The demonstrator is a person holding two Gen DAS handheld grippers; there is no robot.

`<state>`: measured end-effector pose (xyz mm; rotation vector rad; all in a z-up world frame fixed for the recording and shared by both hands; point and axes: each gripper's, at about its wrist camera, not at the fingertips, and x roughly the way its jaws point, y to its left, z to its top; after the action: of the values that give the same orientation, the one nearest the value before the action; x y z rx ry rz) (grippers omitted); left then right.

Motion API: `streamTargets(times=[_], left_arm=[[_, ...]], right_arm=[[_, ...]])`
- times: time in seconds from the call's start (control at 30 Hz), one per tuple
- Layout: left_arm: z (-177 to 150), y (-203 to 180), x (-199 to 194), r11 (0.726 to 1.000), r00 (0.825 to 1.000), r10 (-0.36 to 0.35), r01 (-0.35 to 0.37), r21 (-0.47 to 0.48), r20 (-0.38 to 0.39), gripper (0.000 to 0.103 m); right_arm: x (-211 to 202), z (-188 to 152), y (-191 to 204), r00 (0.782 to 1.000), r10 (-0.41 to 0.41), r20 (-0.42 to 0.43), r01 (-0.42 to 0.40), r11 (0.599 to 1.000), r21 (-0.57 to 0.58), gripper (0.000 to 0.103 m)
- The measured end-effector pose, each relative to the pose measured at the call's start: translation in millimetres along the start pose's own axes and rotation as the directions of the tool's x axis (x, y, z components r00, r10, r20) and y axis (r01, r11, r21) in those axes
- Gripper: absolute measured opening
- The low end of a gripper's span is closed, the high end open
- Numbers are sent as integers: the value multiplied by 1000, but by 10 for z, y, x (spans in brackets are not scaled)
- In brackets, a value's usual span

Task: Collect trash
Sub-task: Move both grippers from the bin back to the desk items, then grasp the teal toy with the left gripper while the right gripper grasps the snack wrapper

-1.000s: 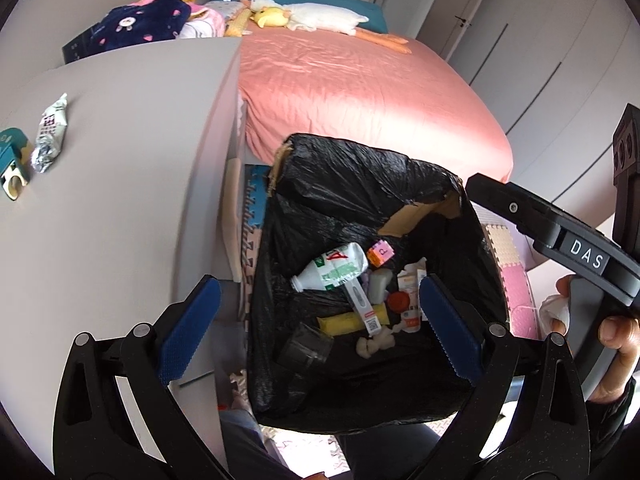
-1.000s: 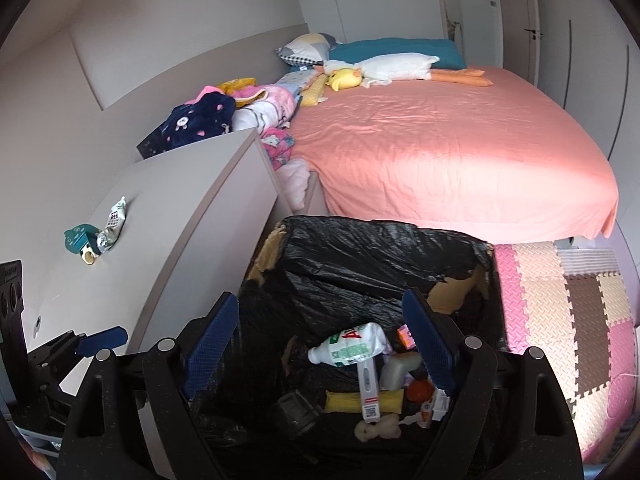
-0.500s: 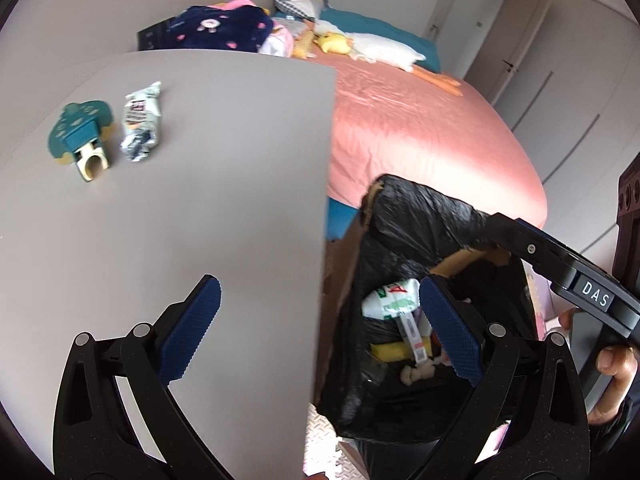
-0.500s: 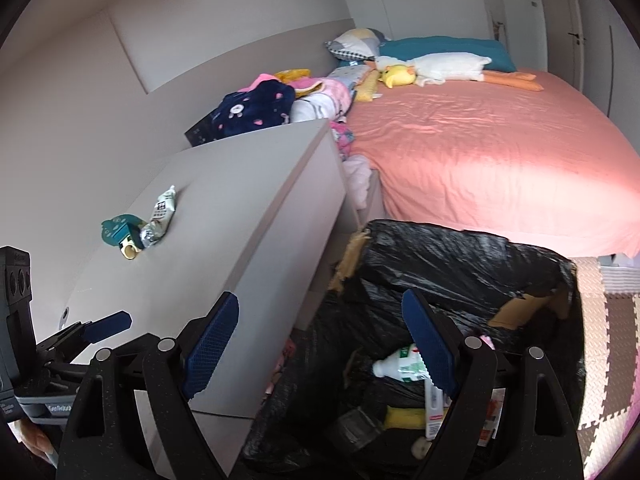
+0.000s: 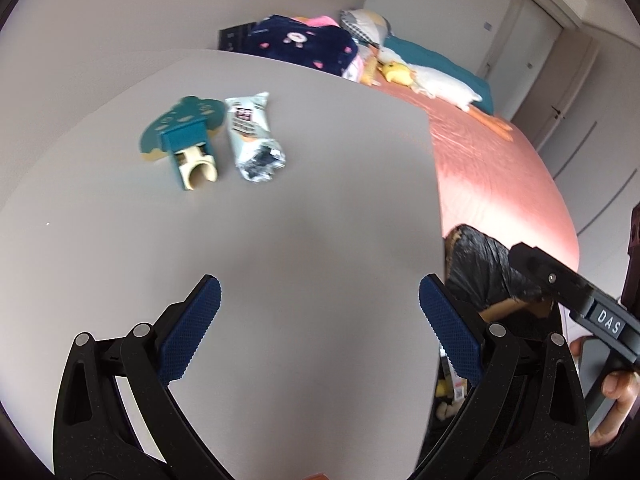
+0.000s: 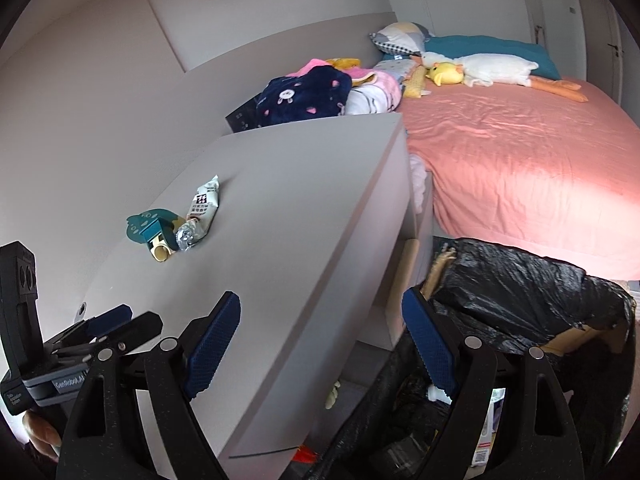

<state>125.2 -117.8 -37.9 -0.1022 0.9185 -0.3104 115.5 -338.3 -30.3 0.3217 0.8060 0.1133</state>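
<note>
A crumpled silver-and-white snack wrapper lies on the grey cabinet top, right beside a teal and cream toy. My left gripper hovers open over the cabinet top, well short of the wrapper, with nothing between its blue pads. My right gripper is open too, over the cabinet's right edge. A box lined with a black trash bag stands on the floor to the right, holding several pieces of trash.
A bed with a pink sheet lies beyond the cabinet, with a plush duck and pillows at its head. Clothes are piled behind the cabinet. A hand holds the right gripper's handle.
Both grippers swung left, from above the trash bag to over the cabinet top. The wrapper and toy now sit nearer the middle of both views. Both stayed open.
</note>
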Motion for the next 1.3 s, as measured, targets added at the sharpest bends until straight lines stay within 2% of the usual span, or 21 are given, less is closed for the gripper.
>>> streamTargets(times=[0.13,0.27,0.37,0.73,0.9,1.07,1.23,1.3], left_arm=[[79,196,23,998,999,43,-41,-50,25,93],[197,415,71,990,995,90,-85,-113,39,86],[274,544,124,985,993,108,-101,-143,41,85],[524,799,348,969,987,155,-143,-201,47,85],[626,829,409,958,976,205,-186,-218,67,84],[705,872,525,944,966,254,-239,-230,39,81],[785,940,641,940,967,255,-243,-239,17,74],[799,960,695,940,969,247,-238,-243,4,62]], right_arm=[[135,60,96,1000,12,-11,-13,1000,-16,84],[253,107,158,1000,22,-17,-22,1000,-22,84],[347,140,198,999,29,-24,-29,999,-23,84],[682,309,427,998,45,-42,-47,998,-52,84],[782,360,492,998,48,-46,-51,997,-64,84],[875,413,551,998,44,-53,-49,996,-81,84],[982,478,655,998,41,-57,-47,994,-100,84],[1013,504,699,997,41,-60,-48,993,-109,84]])
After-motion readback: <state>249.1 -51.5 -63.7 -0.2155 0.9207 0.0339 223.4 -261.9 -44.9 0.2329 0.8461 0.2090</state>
